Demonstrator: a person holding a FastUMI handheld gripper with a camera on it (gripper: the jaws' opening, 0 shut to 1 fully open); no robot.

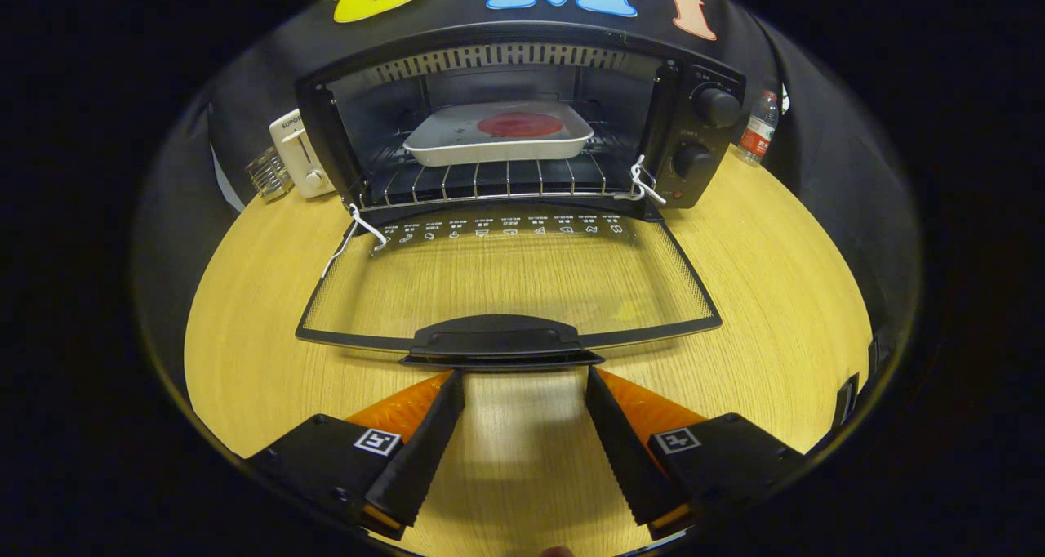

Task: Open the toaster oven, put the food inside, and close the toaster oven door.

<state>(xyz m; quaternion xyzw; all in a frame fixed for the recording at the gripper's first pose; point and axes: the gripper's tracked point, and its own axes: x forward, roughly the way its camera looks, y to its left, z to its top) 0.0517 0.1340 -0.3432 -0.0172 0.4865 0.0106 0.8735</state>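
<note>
Two fingers of the gripper point(525, 375) are spreading wide, empty, just near of the door handle point(495, 336), whose long axis is running left-right across them.

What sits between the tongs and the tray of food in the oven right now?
In the gripper view, the lowered glass door and its handle, just ahead of the open tongs, then the wire rack under the tray.
</note>
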